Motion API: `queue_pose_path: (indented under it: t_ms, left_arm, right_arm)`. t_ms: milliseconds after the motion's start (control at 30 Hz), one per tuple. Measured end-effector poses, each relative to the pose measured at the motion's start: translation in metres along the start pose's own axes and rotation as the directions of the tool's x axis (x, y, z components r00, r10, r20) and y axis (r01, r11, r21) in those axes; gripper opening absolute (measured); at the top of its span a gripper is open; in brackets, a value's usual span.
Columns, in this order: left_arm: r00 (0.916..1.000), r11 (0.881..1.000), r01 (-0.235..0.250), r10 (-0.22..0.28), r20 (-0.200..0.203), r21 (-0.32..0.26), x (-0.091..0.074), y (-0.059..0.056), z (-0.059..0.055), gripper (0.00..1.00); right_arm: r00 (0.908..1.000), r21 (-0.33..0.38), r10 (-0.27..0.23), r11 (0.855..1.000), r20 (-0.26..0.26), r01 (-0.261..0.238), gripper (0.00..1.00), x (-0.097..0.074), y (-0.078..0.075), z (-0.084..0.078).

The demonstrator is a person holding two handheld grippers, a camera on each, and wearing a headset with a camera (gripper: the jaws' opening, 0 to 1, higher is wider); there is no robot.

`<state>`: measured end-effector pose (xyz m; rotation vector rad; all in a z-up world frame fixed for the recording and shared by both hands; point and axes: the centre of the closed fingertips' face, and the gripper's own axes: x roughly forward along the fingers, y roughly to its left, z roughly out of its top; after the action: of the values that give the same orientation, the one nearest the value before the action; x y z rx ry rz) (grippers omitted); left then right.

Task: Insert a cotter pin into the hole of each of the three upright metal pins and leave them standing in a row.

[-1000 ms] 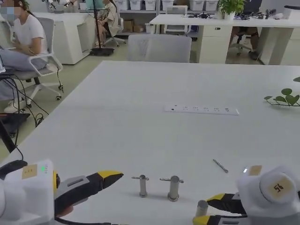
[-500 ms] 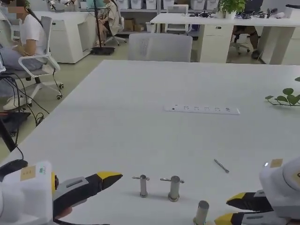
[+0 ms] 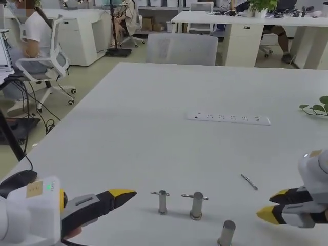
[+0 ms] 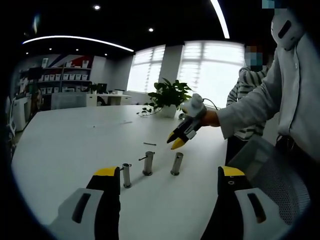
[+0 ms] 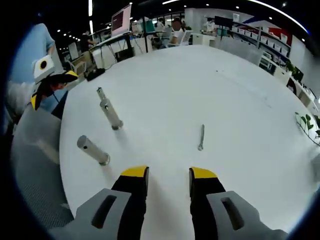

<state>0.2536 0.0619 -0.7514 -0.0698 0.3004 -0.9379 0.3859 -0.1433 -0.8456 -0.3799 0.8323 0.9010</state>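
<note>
Three metal pins [image 3: 162, 201] [image 3: 197, 205] [image 3: 226, 233], three cotter pins [image 3: 156, 193] [image 3: 187, 196] [image 3: 249, 181], one power strip [image 3: 228, 118]

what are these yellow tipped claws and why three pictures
No robot: a person holds a hand tool in each hand at a white table. Each tool is a two-jaw gripper, black with yellow tips: the left gripper and the right gripper. One picture comes from a camera on the person's head; the two round ones come from cameras riding on the grippers. Three short metal pins stand upright on the table. The left pin and middle pin have thin inserted cotter pins through the top; the nearest pin has none. A loose thin cotter pin lies nearby, a long white power strip farther back. Both grippers are open and empty.
</note>
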Motion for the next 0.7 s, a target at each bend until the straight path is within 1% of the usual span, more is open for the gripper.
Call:
queue_pose_path:
  t_ms: [67,167,400,600,700]
  left_arm:
    - [1.0,1.0,-0.001,0.001,-0.002,-0.001,0.0,0.0,-0.001,0.8]
    - [1.0,1.0,-0.007,0.007,-0.002,-0.006,-0.001,0.003,-0.003,0.8]
    - [0.9998,1.0,-0.022,0.022,-0.004,-0.014,-0.006,0.007,-0.005,0.8]
    - [0.9994,0.999,-0.035,0.035,-0.006,-0.017,-0.011,0.011,-0.006,0.8]
    - [0.9991,0.999,-0.043,0.043,-0.005,-0.02,-0.013,0.012,-0.007,0.8]
  right_arm:
    - [0.9999,-0.001,-0.006,1.0,-0.009,0.006,0.34,0.003,-0.009,0.004]
    - [0.9998,0.0,-0.012,1.0,-0.013,0.012,0.34,0.005,-0.016,0.01]
    - [0.9993,-0.006,-0.019,1.0,-0.033,0.018,0.33,0.013,-0.027,0.022]
    - [0.9989,-0.007,-0.016,1.0,-0.043,0.016,0.31,0.022,-0.033,0.028]
    - [0.9983,-0.017,-0.015,1.0,-0.056,0.015,0.24,0.026,-0.035,0.029]
